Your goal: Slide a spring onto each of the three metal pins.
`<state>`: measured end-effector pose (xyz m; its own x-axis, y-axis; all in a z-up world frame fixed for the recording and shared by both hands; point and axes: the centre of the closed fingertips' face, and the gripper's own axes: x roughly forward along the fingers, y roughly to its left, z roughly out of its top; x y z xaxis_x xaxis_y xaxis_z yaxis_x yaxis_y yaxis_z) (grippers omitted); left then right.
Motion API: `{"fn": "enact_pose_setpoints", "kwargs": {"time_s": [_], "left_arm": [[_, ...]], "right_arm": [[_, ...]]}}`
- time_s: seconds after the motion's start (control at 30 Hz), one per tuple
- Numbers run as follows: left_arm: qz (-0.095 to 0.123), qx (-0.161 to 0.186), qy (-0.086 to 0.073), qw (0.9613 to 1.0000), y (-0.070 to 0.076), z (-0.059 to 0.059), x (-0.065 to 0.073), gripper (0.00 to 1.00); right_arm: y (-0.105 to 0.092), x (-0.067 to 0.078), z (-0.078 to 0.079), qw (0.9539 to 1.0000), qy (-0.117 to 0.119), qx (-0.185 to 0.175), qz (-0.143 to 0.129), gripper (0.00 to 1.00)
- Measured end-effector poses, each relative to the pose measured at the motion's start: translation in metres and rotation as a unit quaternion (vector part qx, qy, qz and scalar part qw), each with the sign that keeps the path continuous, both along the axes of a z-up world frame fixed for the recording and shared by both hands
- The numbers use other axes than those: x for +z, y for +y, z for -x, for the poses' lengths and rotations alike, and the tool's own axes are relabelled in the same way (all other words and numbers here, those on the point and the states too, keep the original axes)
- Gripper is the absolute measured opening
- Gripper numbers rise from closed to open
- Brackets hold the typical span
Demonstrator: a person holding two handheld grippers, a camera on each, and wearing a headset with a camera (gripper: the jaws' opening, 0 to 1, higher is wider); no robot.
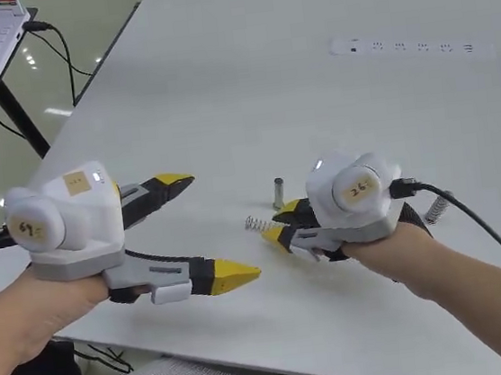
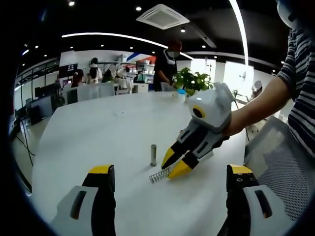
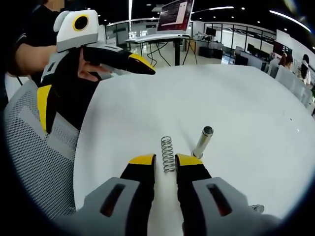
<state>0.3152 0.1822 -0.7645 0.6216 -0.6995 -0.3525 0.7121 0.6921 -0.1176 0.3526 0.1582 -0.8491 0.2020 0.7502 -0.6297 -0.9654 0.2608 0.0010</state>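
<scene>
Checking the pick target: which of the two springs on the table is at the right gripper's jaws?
The spring lying beside the upright metal pin, between the right gripper's jaw tips; the other spring lies apart, by the wrist.

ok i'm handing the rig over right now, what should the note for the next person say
Left gripper: open wide, empty, over the near edge of the table.
Right gripper: jaws narrowly apart, astride the near end of a spring lying on the table; not visibly clamped.
Metal pin: upright just beyond that spring, bare.
Second spring: lies on the table to the right of the right gripper.
Done: no spring on the pin in sight.
Left: grip the spring, slide it onto the pin, then do the other pins.
</scene>
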Motion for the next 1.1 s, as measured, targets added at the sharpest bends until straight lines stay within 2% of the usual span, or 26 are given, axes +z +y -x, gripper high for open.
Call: {"fn": "enact_pose_setpoints", "kwargs": {"time_s": [0.13, 0.2, 0.27, 0.33, 0.37, 0.53, 0.8, 0.9, 1.07, 1.1], "left_arm": [[-0.001, 0.002, 0.001, 1.0, 0.002, 0.001, -0.001, 0.93], [-0.001, 0.003, 0.002, 1.0, 0.003, 0.002, 0.0, 0.93], [-0.002, 0.002, 0.002, 1.0, 0.003, 0.003, 0.0, 0.93], [-0.002, 0.001, 0.003, 1.0, 0.002, 0.003, 0.0, 0.93], [-0.003, 0.0, 0.003, 1.0, 0.001, 0.003, -0.001, 0.93], [-0.001, -0.009, 0.002, 1.0, -0.008, 0.002, -0.001, 0.92], [0.002, -0.036, 0.004, 0.9993, -0.029, 0.002, -0.003, 0.9], [0.003, -0.047, 0.008, 0.9988, -0.037, 0.003, -0.004, 0.88], [0.004, -0.08, 0.027, 0.9964, -0.05, 0.012, -0.011, 0.81], [0.003, -0.083, 0.025, 0.9963, -0.052, 0.012, -0.011, 0.8]], "right_arm": [[-0.001, -0.006, 0.001, 0.9999, -0.002, 0.005, 0.011, 0.16], [-0.005, -0.011, -0.001, 0.9995, -0.018, 0.01, 0.024, 0.13], [-0.004, -0.011, 0.001, 0.9995, -0.021, 0.016, 0.019, 0.13], [-0.005, -0.01, 0.004, 0.9987, -0.028, 0.034, 0.027, 0.13], [-0.006, -0.007, 0.005, 0.998, -0.037, 0.044, 0.027, 0.13], [-0.018, 0.01, 0.009, 0.9976, -0.042, 0.052, 0.016, 0.13], [-0.046, 0.031, 0.01, 0.9973, -0.053, 0.05, 0.008, 0.12], [-0.054, 0.036, 0.014, 0.9971, -0.057, 0.05, 0.006, 0.12], [-0.065, 0.044, 0.019, 0.9968, -0.059, 0.055, 0.003, 0.12], [-0.066, 0.046, 0.021, 0.9967, -0.059, 0.056, 0.001, 0.12]]}}
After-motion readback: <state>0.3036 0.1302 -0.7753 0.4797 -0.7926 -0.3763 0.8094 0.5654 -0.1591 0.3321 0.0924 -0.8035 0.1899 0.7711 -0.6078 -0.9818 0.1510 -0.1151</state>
